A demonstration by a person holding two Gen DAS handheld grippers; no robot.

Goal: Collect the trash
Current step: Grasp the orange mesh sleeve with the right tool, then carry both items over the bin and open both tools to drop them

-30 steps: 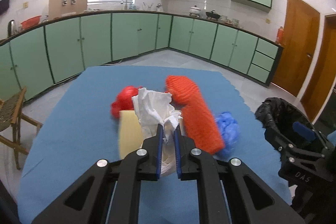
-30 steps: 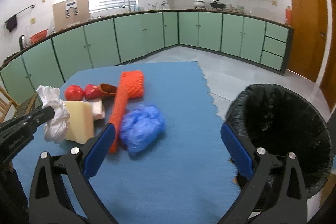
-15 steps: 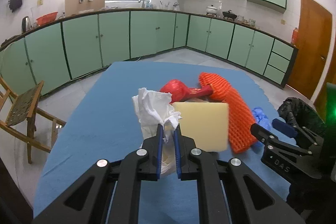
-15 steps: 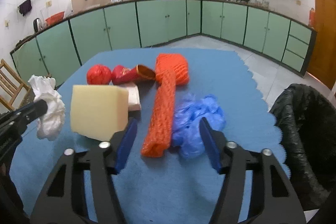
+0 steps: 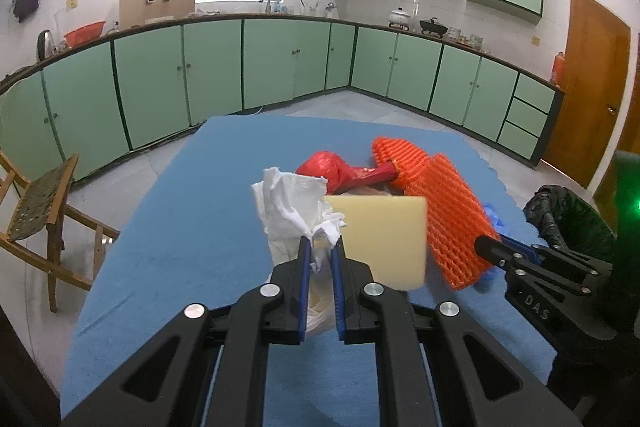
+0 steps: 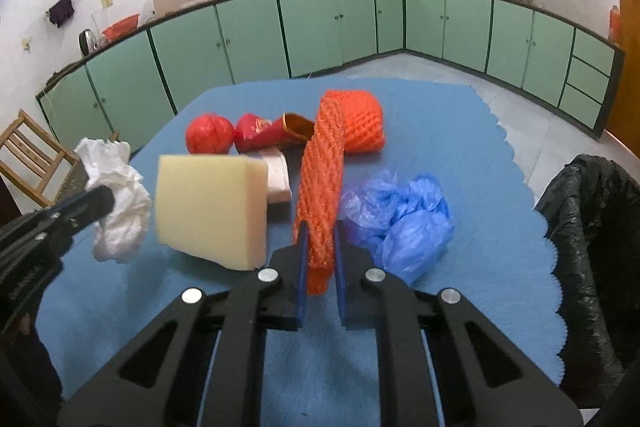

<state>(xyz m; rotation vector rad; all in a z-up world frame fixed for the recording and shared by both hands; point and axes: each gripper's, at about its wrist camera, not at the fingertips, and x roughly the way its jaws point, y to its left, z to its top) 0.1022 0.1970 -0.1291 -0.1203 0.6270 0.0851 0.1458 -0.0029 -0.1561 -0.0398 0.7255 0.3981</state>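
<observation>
- Trash lies in a heap on the blue counter (image 6: 460, 131), with the black-lined bin (image 6: 592, 211) just beside the counter's edge, so each piece has a short way to go.
- The right gripper (image 6: 320, 251) has clamped the near end of the orange foam net (image 6: 324, 171), just beside the blue plastic bag (image 6: 404, 219).
- The left gripper (image 5: 320, 259) pinches a white crumpled tissue (image 5: 292, 203), on the far side of the yellow sponge (image 6: 212, 211) from the net.

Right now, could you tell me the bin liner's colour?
Black; the bin liner shows best in the right wrist view.
</observation>
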